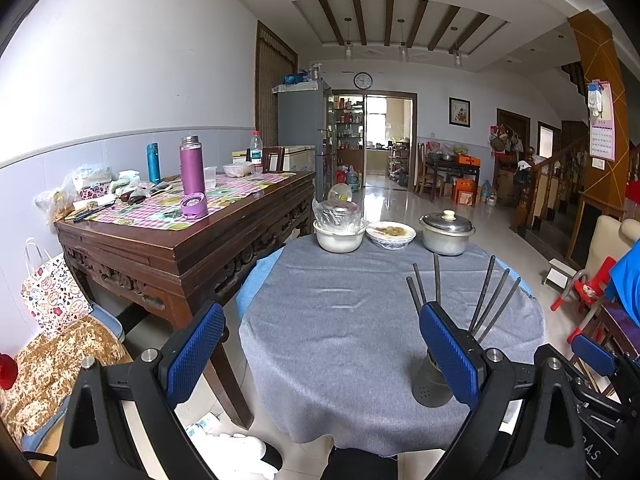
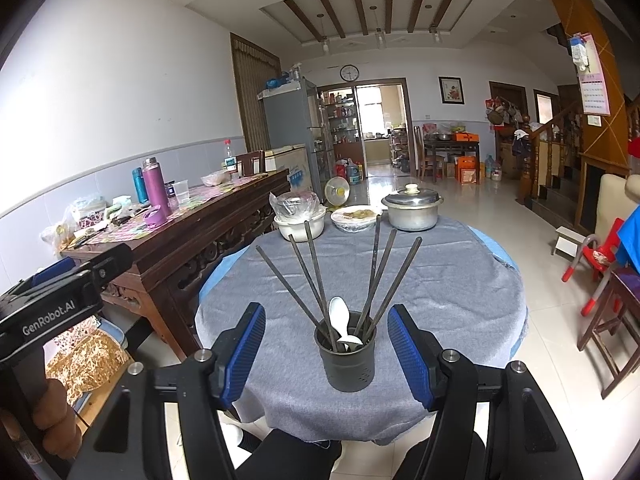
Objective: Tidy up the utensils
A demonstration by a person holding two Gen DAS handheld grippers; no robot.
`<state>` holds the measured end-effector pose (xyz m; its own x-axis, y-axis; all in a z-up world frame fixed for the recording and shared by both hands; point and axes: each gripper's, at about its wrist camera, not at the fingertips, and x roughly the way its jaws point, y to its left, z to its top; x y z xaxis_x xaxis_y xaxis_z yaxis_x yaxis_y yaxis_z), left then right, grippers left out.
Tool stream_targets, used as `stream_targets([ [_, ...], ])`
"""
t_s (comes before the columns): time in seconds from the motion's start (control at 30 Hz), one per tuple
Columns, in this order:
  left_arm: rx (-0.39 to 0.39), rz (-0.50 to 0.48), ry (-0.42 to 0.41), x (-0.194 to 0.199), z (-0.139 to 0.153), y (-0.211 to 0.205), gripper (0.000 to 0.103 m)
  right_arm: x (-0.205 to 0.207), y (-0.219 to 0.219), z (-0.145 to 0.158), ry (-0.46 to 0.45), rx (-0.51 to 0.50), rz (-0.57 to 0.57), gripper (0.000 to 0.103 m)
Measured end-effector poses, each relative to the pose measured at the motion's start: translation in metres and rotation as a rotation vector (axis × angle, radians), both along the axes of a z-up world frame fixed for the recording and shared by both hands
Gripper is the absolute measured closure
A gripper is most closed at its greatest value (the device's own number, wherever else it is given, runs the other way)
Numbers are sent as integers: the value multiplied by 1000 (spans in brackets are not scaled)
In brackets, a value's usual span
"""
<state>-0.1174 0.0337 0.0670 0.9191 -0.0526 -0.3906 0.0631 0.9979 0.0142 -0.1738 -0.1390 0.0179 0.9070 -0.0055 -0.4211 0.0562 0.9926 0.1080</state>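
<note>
A dark grey utensil holder (image 2: pixel 349 362) stands near the front edge of a round table with a grey cloth (image 2: pixel 440 280). Several dark chopsticks (image 2: pixel 316 272) and a white spoon (image 2: pixel 339 316) stand in it. My right gripper (image 2: pixel 326 354) is open and empty, with the holder in line between its fingers. My left gripper (image 1: pixel 322 354) is open and empty, to the left of the holder (image 1: pixel 432 384), whose right finger (image 1: pixel 450 350) partly hides it. The chopsticks (image 1: pixel 490 300) show above that finger.
At the table's far side stand a white bowl under plastic (image 2: pixel 300 220), a covered plate of food (image 2: pixel 356 216) and a lidded steel pot (image 2: pixel 412 210). A carved wooden side table (image 2: pixel 180 232) with bottles is on the left. Red and wooden chairs (image 2: pixel 600 264) are on the right.
</note>
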Motion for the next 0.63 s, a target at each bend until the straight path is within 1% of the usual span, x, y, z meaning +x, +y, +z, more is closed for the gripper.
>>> stream_targets([
  [0.27,5,9,1,3,0,2,5,5,2,2,7,16,0,35],
  [0.4,-19,20,3,9,1,1,5,11,1,4,15,12,5,35],
  [0.5,-21,21,3,15,-1,-1,5,16,-2,2,20,16,8,35],
  [0.57,-19,8,7,22,-2,-4,5,21,-8,-1,26,36,12,35],
  [0.63,-32,-25,37,34,-7,-7,5,26,-21,-6,44,65,-4,35],
])
